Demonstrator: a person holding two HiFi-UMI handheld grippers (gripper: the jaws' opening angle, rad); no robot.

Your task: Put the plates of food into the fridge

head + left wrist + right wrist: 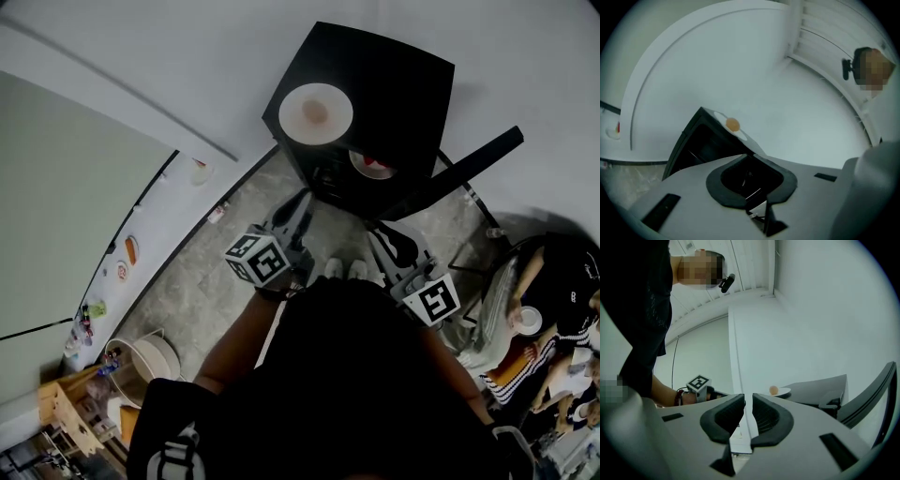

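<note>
A black mini fridge (pixel 394 84) stands against the white wall with its door (pixel 469 164) swung open to the right. On its top sits a white plate (pixel 316 113) with a small orange piece of food. A second plate (pixel 373 167) with red food shows inside the fridge. My left gripper (pixel 302 199) points at the fridge front; its tips look closed together with nothing in them. My right gripper (pixel 380 232) hovers beside it before the opening. In the right gripper view, the right gripper (pixel 748 401) shows a narrow empty gap, with the top plate (pixel 778 391) beyond it.
Seated people (pixel 553 309) are close on the right, past the open door. A wooden shelf with clutter (pixel 75 403) and a round white bin (pixel 155 356) stand at lower left. The person's shoes (pixel 345 269) are on the grey stone floor before the fridge.
</note>
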